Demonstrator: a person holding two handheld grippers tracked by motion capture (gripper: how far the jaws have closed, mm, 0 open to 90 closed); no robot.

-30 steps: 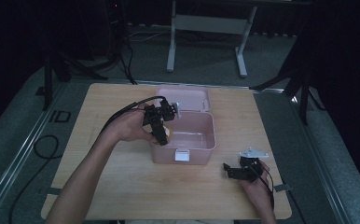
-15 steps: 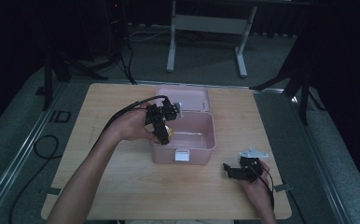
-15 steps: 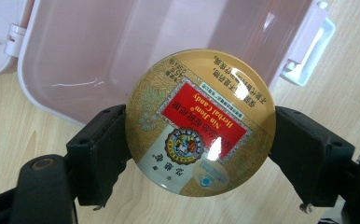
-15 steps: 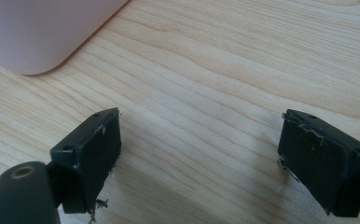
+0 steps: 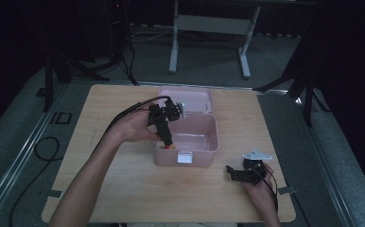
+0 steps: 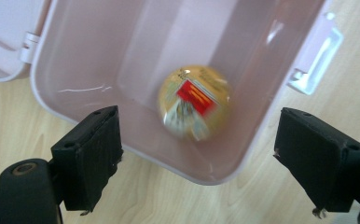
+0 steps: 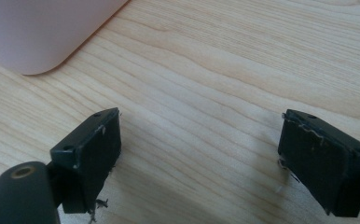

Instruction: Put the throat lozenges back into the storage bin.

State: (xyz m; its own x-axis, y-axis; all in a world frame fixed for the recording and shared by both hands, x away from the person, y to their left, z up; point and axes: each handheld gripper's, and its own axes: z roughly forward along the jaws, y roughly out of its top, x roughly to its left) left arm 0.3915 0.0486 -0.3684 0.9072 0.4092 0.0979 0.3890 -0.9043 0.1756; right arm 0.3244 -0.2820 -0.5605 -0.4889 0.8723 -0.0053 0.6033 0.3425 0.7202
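Round yellow packet with red label (image 6: 193, 101), blurred, in mid-frame of the left gripper view, loose inside the pink box (image 6: 99, 56), apart from both pads. Drop-off judged done; left to do, probably: pulling the hand clear and shutting the lid (image 5: 190, 98), open flat at upper centre of the high view. Left gripper (image 5: 165, 124) over the box's left end, pointing down, jaws just opened wide, nothing between. Right gripper (image 5: 239, 174) at lower right on the table (image 5: 124, 189), jaws spread, empty.
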